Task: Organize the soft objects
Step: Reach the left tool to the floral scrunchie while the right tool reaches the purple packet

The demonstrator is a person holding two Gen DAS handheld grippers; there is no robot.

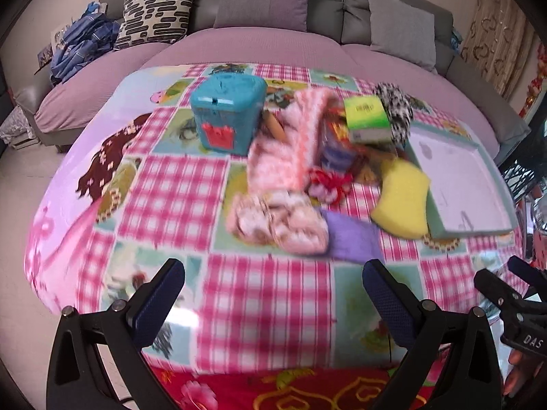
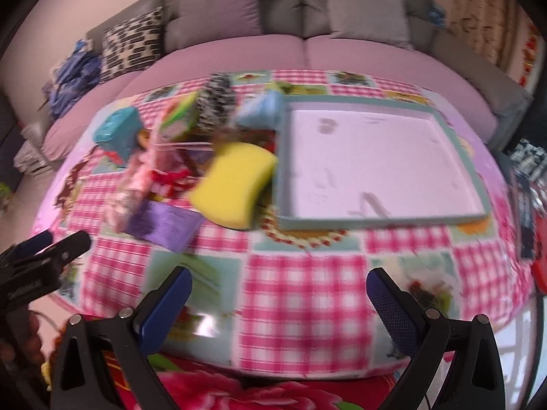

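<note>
- The counter (image 1: 164, 188), draped in a pink checked cartoon cloth, fills both views, with a sofa (image 1: 266, 37) running behind it at twelve o'clock.
- Next biggest, a teal-rimmed tray (image 2: 379, 218) sits empty at one o'clock in the right wrist view, likely waiting as the drop-off for the soft pieces.
- The clutter is heaped in one pile just left of the tray: a teal bin (image 1: 228, 116), a green box (image 1: 365, 118) and a black-and-white cloth (image 1: 396, 109) at the back.
- Soft goods in front: a pink towel (image 1: 280, 157), a floral cloth (image 1: 277, 225), a purple cloth (image 1: 352, 239), and a yellow sponge (image 2: 236, 184) touching the tray's near-left corner.
- Left gripper (image 1: 273, 294) has its fingers spread wide and empty, the floral and purple cloths near at twelve o'clock.
- Right gripper (image 2: 278, 302), equally spread and holding nothing, has the sponge at eleven o'clock, well apart.
- Both views are blurred; my read is the sponge goes first.
</note>
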